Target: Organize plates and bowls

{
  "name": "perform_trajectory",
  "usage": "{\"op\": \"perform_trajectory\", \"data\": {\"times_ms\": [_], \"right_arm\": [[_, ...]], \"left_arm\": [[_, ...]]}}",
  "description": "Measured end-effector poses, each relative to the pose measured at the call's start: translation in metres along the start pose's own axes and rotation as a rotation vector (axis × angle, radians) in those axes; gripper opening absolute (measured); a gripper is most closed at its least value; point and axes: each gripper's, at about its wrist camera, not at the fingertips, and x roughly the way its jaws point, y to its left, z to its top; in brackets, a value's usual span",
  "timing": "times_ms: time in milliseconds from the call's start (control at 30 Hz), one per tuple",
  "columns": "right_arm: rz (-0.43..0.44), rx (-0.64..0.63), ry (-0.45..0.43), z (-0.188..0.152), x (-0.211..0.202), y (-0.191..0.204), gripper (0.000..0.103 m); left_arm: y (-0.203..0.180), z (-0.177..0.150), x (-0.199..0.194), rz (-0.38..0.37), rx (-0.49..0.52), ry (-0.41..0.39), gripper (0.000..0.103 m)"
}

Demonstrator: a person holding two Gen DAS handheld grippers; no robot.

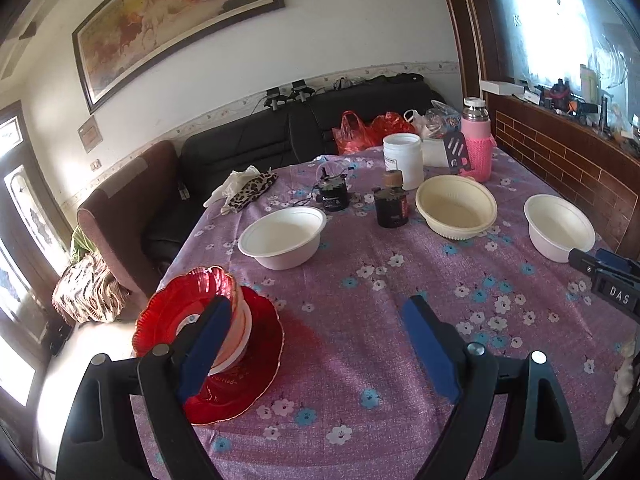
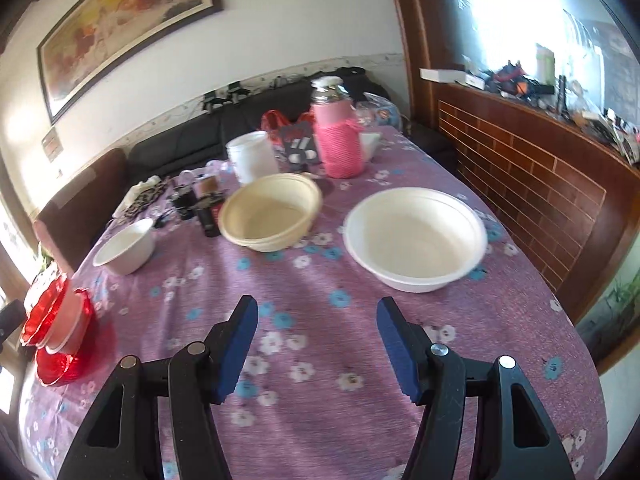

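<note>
Purple floral tablecloth (image 2: 320, 280) covers a table in a sitting room, black sofa (image 1: 248, 140) and framed horse painting (image 1: 168, 20) at far wall.

Near: left gripper (image 1: 316, 312) jaws wide apart, nothing btwn them, cloth only. Right gripper (image 2: 318, 312) jaws apart, less wide, also empty; both hover over bare cloth.

Near left edge: red plate (image 1: 248, 384) w/ a pale bowl (image 1: 240, 336) on it and a red scalloped dish (image 1: 180, 304) tilted on top; left finger overlaps this stack in view, contact cannot be told.

Mid: white bowl (image 1: 282, 236) left, cream bowl (image 1: 456, 204) centre, second white bowl (image 1: 560, 224) right, all upright, well apart.

Far: two dark jars (image 1: 390, 206), white tub (image 1: 402, 158), pink-sleeved flask (image 1: 476, 140), red bags (image 1: 352, 130).
</note>
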Motion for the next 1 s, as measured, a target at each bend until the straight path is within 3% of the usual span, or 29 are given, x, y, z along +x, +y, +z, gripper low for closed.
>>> {"op": "perform_trajectory", "data": {"times_ms": [367,633,800,1000], "right_arm": [[-0.085,0.085,0.011,0.003,0.014,-0.066,0.066],[-0.173,0.246,-0.016,0.017,0.012,-0.136,0.066],[-0.139,0.348,0.044,0.036,0.043,-0.167,0.069],[-0.112,0.376,0.114,0.051,0.087,-0.167,0.069]], "left_arm": [[-0.021,-0.001,0.032,-0.023,0.042,0.072,0.087],[-0.035,-0.008,0.049,-0.114,0.044,0.134,0.087],[-0.049,-0.013,0.055,-0.163,0.044,0.166,0.087],[-0.062,-0.023,0.061,-0.202,0.034,0.216,0.087]]}}
